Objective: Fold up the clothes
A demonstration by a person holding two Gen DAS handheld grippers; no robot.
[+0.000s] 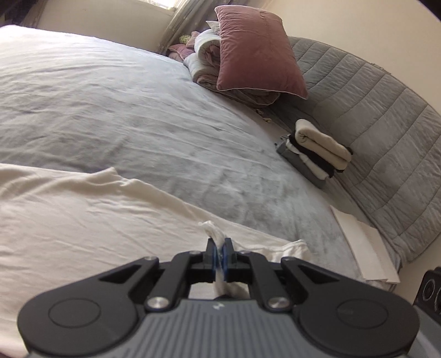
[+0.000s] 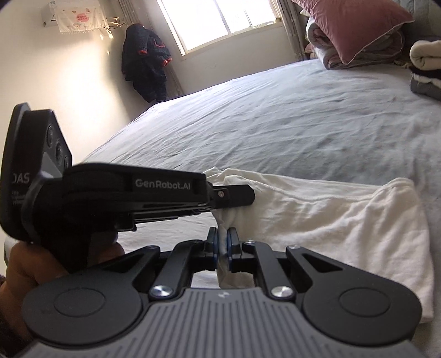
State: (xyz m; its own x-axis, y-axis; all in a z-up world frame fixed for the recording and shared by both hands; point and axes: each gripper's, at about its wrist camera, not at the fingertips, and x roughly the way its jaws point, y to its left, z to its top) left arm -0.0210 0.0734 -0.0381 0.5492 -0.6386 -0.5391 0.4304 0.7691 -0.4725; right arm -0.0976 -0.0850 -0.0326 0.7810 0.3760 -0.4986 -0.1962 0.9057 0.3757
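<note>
Left gripper [image 1: 219, 252]: jaws pinched almost together on a bunched fold of the cream garment [image 1: 82, 220]; cloth shows between the blue pads and trails below them

Right gripper [image 2: 223, 243]: jaws likewise nearly closed, clamped on a twist of the same garment [image 2: 330, 220]; in this view the left gripper's black fingers lie at 10 o'clock of it, side-on, close beside, gripping the cloth just above

Cream garment: spread on the grey bedsheet [image 1: 124, 110]; in the left wrist view it fills 7 to 9 o'clock, in the right wrist view it runs out toward 3 o'clock, one edge doubled over

Stack of folded clothes [image 1: 317, 151]: 2 o'clock, left view, against the quilted grey headboard [image 1: 386, 115]

Pink pillow [image 1: 256, 52]: 1 o'clock, leaning on rolled bedding

Hand [image 2: 24, 264]: 8 o'clock, right view, under the left gripper's body

Dark coat [image 2: 146, 63]: 11 o'clock, hung in the corner beside the window [image 2: 215, 22]
</note>
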